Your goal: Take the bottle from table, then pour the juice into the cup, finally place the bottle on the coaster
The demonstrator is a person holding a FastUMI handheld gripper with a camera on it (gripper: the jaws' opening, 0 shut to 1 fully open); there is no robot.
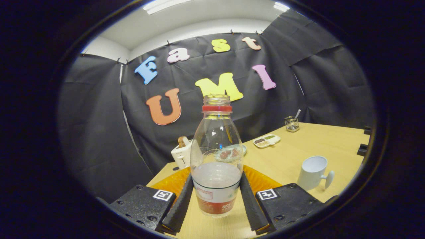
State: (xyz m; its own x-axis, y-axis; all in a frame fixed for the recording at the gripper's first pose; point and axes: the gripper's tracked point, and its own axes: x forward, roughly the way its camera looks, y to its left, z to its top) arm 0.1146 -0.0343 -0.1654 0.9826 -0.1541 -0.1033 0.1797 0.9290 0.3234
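Note:
A clear plastic bottle (216, 156) stands upright between my fingers, uncapped, with a red ring at its neck and pale juice in its lower part. My gripper (216, 186) is shut on it, one finger pressing each side at the labelled lower body. An orange coaster (262, 181) lies on the wooden table just behind the bottle, partly hidden by the bottle and the fingers. Whether the bottle's base rests on the table or hangs just over it cannot be told. The white cup (312, 172), handle to the right, stands upright to the right, beyond the fingers.
A white toaster (182, 154) with bread in it stands at the table's far left edge. A small dish (244, 149) sits behind the bottle. Farther back are a divided snack plate (265, 140) and a wire holder (292, 123). Black cloth walls close the table's far sides.

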